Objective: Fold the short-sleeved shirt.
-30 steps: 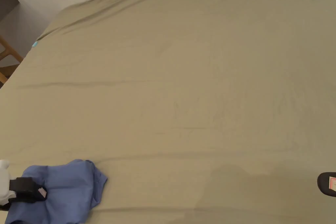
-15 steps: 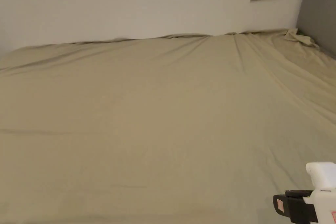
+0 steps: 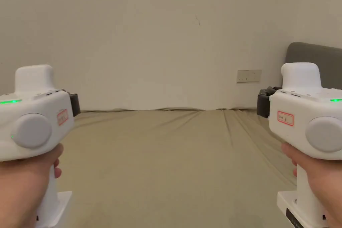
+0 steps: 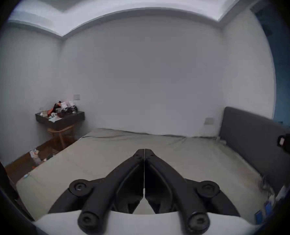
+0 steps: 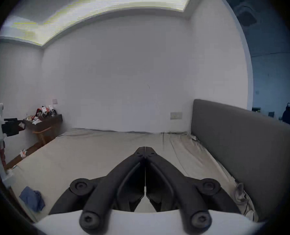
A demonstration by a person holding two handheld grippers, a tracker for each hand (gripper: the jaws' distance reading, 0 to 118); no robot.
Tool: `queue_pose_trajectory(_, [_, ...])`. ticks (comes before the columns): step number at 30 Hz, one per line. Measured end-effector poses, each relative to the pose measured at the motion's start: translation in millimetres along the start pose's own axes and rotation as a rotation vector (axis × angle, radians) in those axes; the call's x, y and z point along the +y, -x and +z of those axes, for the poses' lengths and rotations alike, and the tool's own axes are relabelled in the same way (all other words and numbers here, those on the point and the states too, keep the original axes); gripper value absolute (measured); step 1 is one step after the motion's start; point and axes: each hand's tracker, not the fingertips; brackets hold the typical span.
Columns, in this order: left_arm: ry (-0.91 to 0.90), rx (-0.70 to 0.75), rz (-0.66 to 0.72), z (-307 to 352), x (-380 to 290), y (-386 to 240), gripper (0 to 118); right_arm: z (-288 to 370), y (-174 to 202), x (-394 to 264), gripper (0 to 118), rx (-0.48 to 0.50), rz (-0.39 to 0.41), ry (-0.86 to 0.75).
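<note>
The blue shirt (image 5: 32, 198) lies crumpled in a heap on the bed (image 5: 93, 154), near the bed's front left corner, touched by neither gripper. The left gripper (image 4: 144, 155) hangs above the bed with its jaws pressed together on nothing. The right gripper (image 5: 145, 149) is also raised over the bed, jaws together and empty. Each is held up level by a hand (image 3: 20, 185), both pointing at the wall (image 3: 160, 45) beyond the bed. A grey headboard (image 5: 242, 137) runs along the bed's right side.

Beige-sheeted bed (image 3: 173, 158) against white wall (image 3: 150, 38), grey headboard (image 5: 242, 137).
</note>
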Motion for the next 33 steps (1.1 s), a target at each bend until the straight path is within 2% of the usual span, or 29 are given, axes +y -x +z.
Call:
queue_pose_trajectory(4, [-0.032, -0.007, -0.016, 14.4, -11.1, -49.0, 0, -1.4, 30.6, -9.9, 2, 0.019, -0.016, -0.002])
queue_pose_trajectory(8, [-0.006, -0.002, -0.07, 16.9, -34.6, -71.6, 0, -1.3, 53.3, -34.7, 2, 0.028, 0.001, 0.04])
queue_pose_trajectory(11, [0.054, -0.009, -0.06, 17.4, -44.7, -71.3, 0, 0.3, 57.5, -46.9, 3, 0.027, 0.024, 0.057])
queue_pose_trajectory(13, [0.073, 0.012, -0.056, 18.7, -46.8, -70.6, 0, 5.0, 59.1, -47.7, 3, -0.036, 0.07, 0.037])
queue_pose_trajectory(17, [0.042, 0.01, -0.037, 27.0, -43.8, -69.6, 0, 6.1, 57.0, -35.6, 3, -0.013, 0.017, 0.031])
queue_pose_trajectory(21, [0.033, -0.002, -0.035, 33.1, -45.1, -71.5, 0, 12.4, 62.8, -36.4, 3, -0.033, 0.031, 0.011])
queue_pose_trajectory(24, [0.054, -0.008, -0.009, 35.0, -48.4, -68.6, 0, 13.7, 63.2, -42.9, 3, -0.02, -0.001, 0.023])
queue_pose_trajectory(28, [0.069, -0.02, -0.017, 35.9, -49.3, -68.5, 0, 11.7, 67.4, -45.8, 3, -0.016, 0.037, 0.048])
queue_pose_trajectory(33, [0.071, -0.028, -0.015, 38.0, -45.6, -67.6, 0, 13.0, 68.2, -42.1, 3, -0.007, 0.033, 0.036])
